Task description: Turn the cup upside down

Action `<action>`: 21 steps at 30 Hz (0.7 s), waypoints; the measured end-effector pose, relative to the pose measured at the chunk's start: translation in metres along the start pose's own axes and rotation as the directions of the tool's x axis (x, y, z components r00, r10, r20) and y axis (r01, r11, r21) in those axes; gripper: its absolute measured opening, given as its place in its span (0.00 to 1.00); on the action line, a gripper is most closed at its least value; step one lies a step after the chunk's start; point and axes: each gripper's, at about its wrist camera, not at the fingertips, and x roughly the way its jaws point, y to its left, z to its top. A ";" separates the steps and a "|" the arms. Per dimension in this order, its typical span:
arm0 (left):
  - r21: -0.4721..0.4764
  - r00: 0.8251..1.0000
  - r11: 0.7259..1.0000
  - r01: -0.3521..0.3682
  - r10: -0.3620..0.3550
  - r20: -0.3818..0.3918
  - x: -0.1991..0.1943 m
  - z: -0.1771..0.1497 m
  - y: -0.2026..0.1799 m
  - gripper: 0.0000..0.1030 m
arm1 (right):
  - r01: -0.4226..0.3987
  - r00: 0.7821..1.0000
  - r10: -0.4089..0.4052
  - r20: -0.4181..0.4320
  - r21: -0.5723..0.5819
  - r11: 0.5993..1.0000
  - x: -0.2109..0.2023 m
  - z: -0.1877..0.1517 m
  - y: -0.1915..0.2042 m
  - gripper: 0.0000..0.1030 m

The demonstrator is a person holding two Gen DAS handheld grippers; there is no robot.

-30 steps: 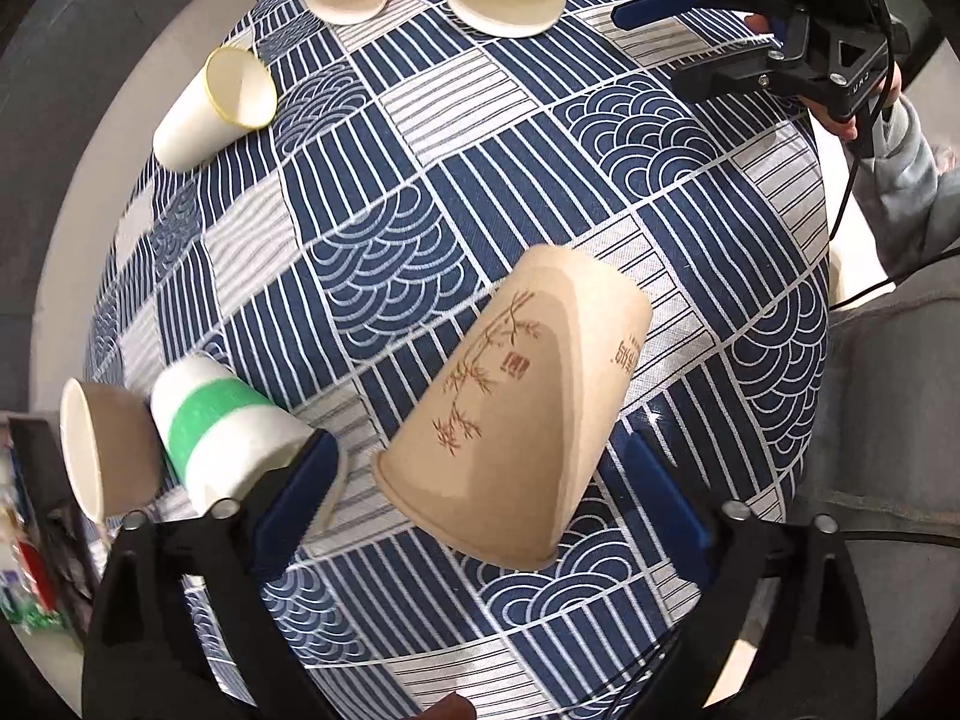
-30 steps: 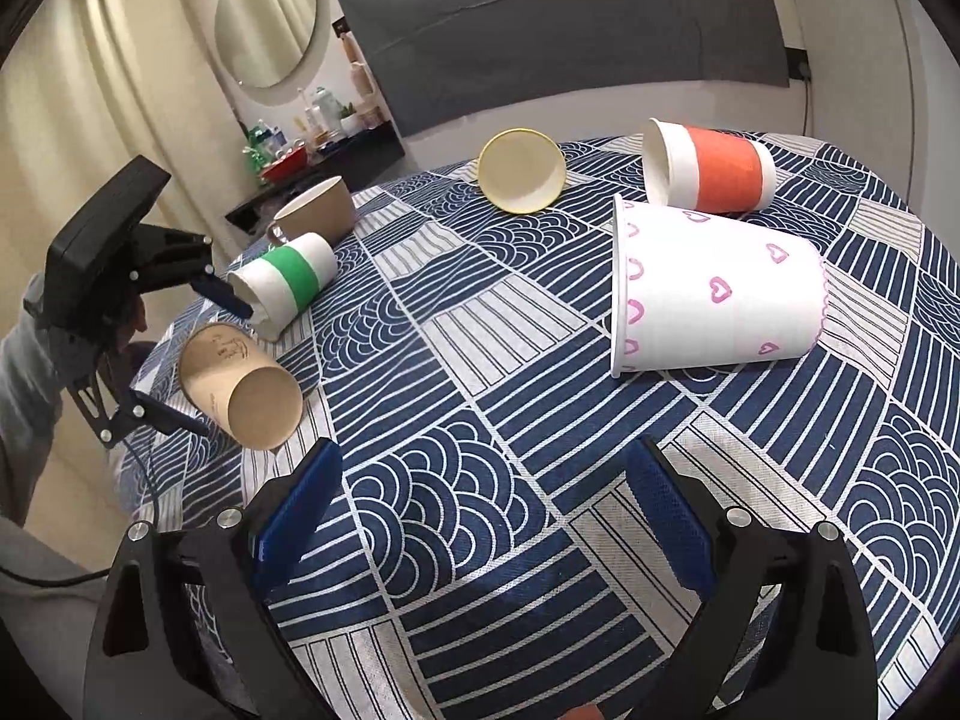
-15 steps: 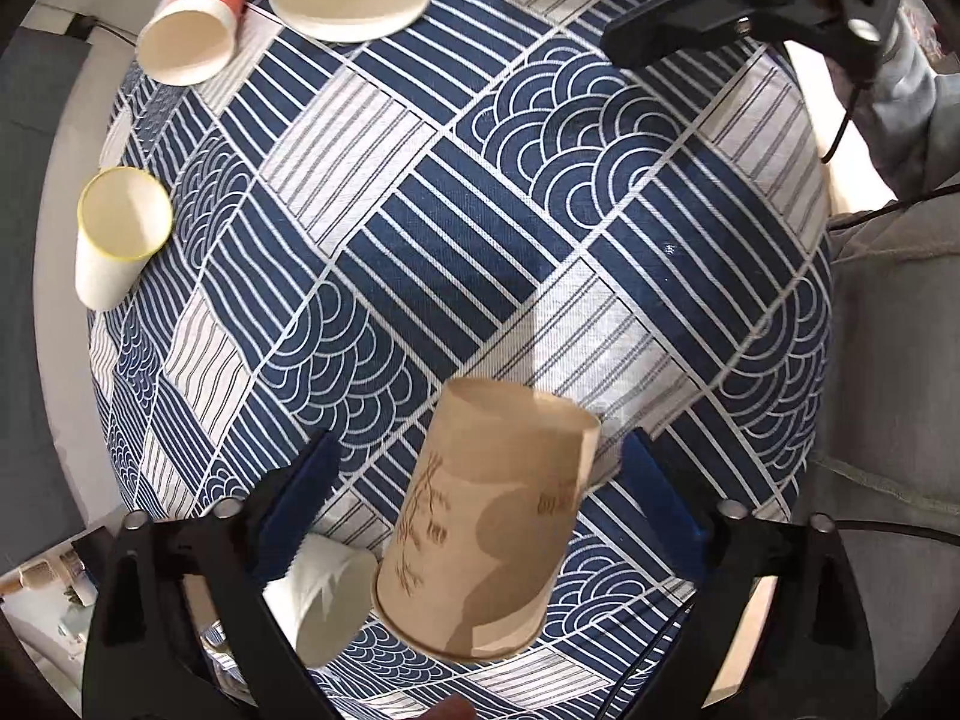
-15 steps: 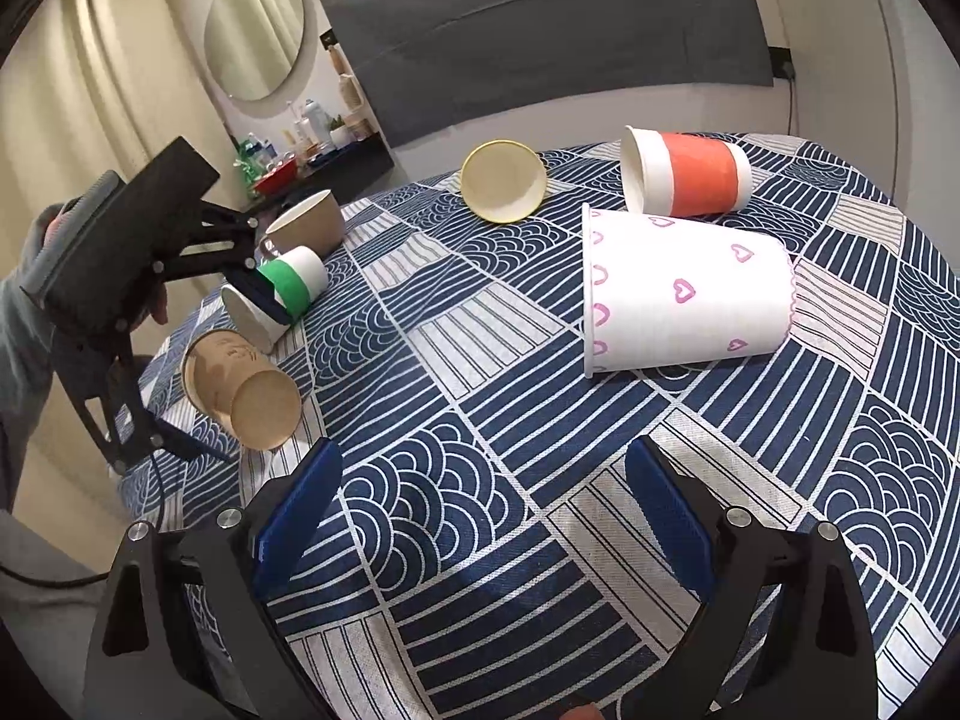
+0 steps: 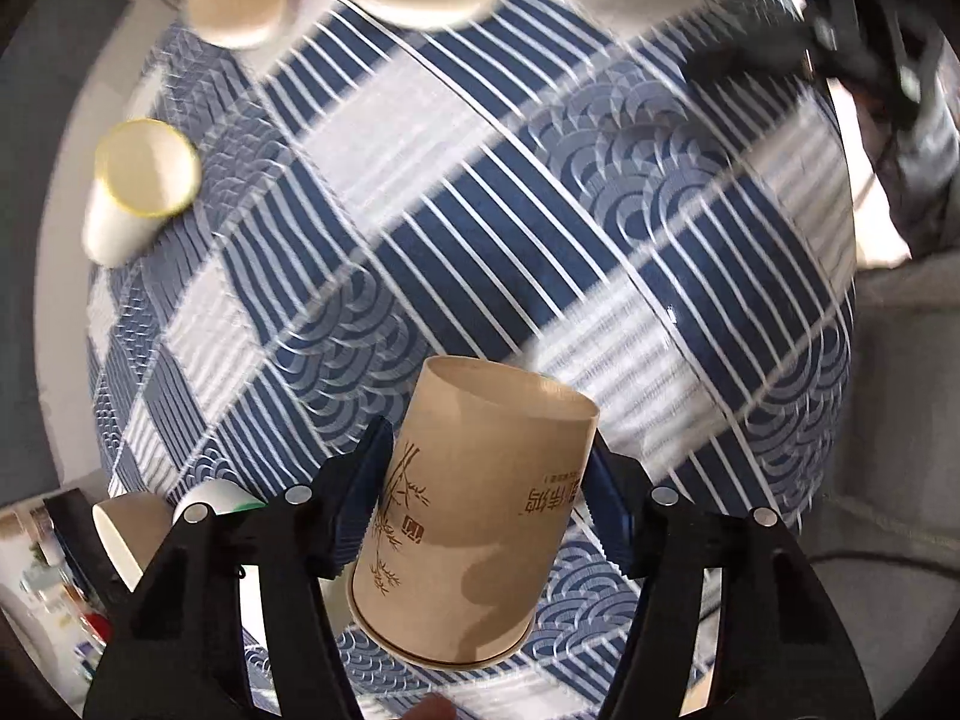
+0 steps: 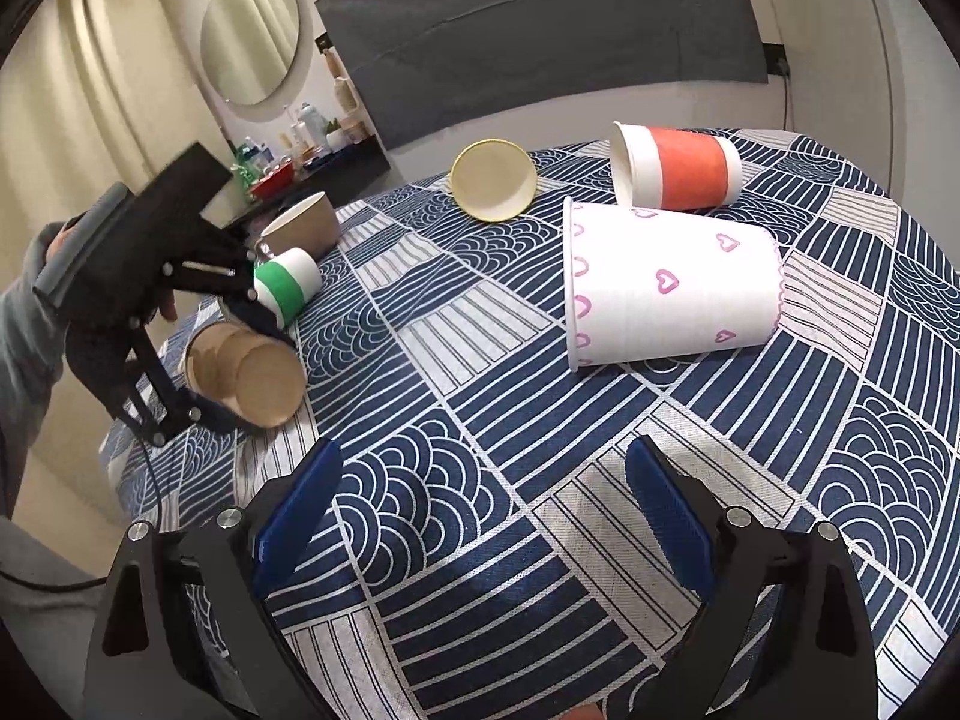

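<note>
Left tongs (image 5: 489, 498) closed on brown cup (image 5: 474, 516), gripped across its sides, lying tilted at the worktop (image 6: 540, 420) edge. Grasp looks done; turning it mouth-down and setting it down remain. Right tongs (image 6: 480, 516) wide open, empty, well apart from it.

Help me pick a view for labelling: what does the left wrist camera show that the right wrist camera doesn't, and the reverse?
Only the left wrist view shows the bamboo print and lettering on the kraft cup, with the left tongs closed against its sides.

Only the right wrist view shows the round mirror, the cluttered shelf, the green-banded cup's whole side, and the right tongs open and empty.

Both show the patterned tablecloth, the orange-banded cup, the heart-print cup and the yellow-rimmed cup.
</note>
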 end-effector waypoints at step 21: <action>-0.581 0.881 0.805 0.121 0.182 0.437 -0.024 -0.070 0.031 0.58 | -0.039 0.999 0.037 -0.032 -0.055 0.998 0.012 0.003 0.032 0.89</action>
